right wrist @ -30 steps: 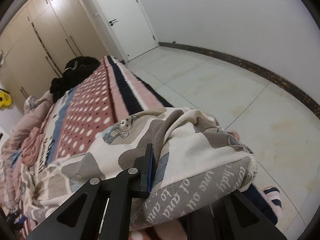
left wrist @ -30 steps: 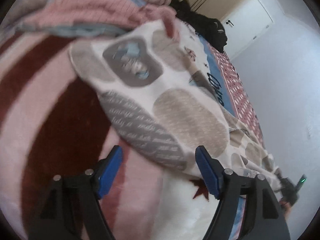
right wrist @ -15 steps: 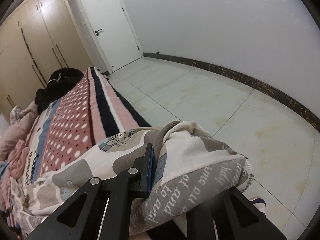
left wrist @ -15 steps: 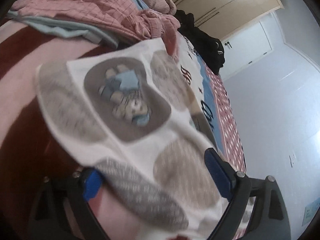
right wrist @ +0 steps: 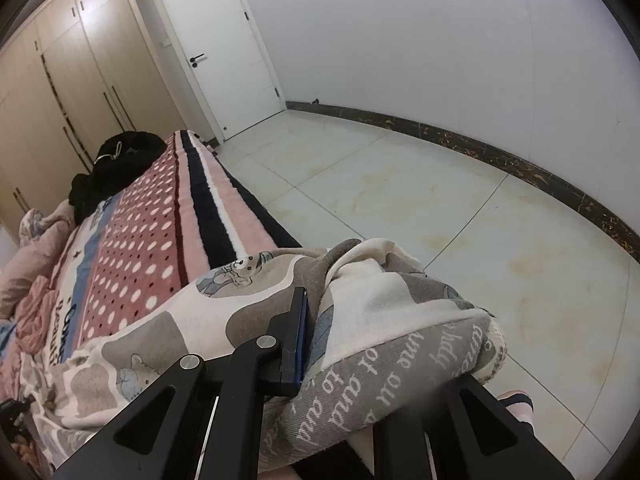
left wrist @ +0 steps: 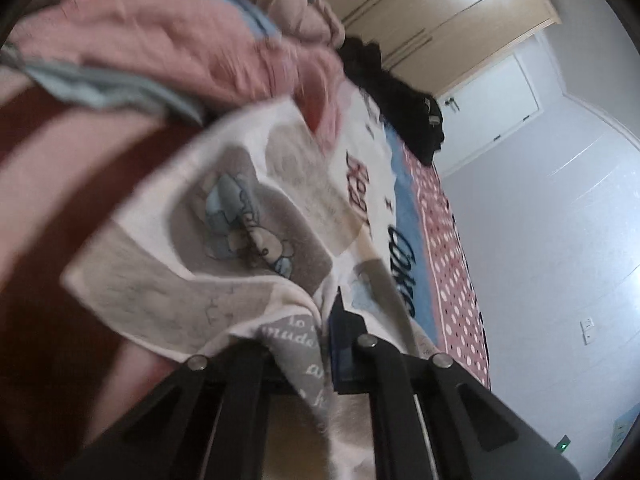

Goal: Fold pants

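Note:
The pants are cream with grey patches, cartoon bears and script lettering, and lie across the bed. In the left wrist view my left gripper is closing on a bunched grey edge of them, pads pressing the cloth. In the right wrist view the other end of the pants drapes over my right gripper, which is shut on a fold; its right finger is hidden under the cloth. That end hangs near the bed's edge above the floor.
A pink polka-dot blanket covers the bed. A heap of pink clothes lies beyond the pants, and a black garment sits at the far end. Tiled floor, a white door and wardrobes are beyond.
My left gripper moved forward over the pants edge, then its jaws went from wide apart to shut on the cloth. The right gripper kept its hold and barely moved.

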`<state>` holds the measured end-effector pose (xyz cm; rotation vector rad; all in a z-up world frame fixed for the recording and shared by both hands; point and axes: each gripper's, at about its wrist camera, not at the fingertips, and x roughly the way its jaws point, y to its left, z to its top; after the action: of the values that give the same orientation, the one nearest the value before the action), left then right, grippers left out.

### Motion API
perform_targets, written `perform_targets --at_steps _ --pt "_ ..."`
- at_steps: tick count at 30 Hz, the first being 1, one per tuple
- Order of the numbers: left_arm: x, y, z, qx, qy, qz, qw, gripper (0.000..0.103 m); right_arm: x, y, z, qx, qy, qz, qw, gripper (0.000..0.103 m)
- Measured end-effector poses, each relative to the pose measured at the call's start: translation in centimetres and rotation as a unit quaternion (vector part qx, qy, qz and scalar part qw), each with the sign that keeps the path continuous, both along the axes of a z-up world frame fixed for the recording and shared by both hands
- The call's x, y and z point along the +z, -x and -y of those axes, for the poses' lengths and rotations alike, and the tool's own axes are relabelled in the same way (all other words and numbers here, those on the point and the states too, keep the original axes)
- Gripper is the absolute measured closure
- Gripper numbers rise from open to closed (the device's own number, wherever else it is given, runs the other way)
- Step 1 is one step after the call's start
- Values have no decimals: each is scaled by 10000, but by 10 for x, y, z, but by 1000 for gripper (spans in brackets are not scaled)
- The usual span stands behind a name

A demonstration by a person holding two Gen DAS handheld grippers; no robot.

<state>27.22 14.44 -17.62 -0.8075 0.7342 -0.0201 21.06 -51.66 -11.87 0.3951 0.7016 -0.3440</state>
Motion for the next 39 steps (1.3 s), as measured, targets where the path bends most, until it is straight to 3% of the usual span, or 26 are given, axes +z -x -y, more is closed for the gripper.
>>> perform_targets --at_steps 7,12,17,20,21,26,32,35,39 --pt "24 48 -29 224 -516 106 9984 98 1 4 -9 264 -188 72 9994 98" --pt "35 89 -55 590 -634 267 9959 99 3 7 -23 491 -232 99 9985 98" --pt "33 91 -64 288 -791 28 9964 96 -1 9 -31 625 -241 48 9977 98" --pt "25 86 -67 377 -1022 -242 9938 58 -3 10 -28 576 -290 62 9979 98" --pt "24 85 -70 464 -1087 -256 9927 50 -4 10 -28 567 -317 62 9979 98" --pt "16 81 -95 631 -883 -447 9931 48 -6 9 -24 570 -323 10 9979 98" --pt "14 74 -90 251 -782 -490 9954 42 8 7 -13 262 -116 260 9993 98" --pt "13 73 -82 26 -606 -381 9974 24 9 4 -7 119 -34 259 9996 98" --pt "7 71 -62 -561 -43 -434 9975 21 -2 0 -8 259 -135 -40 9996 94"
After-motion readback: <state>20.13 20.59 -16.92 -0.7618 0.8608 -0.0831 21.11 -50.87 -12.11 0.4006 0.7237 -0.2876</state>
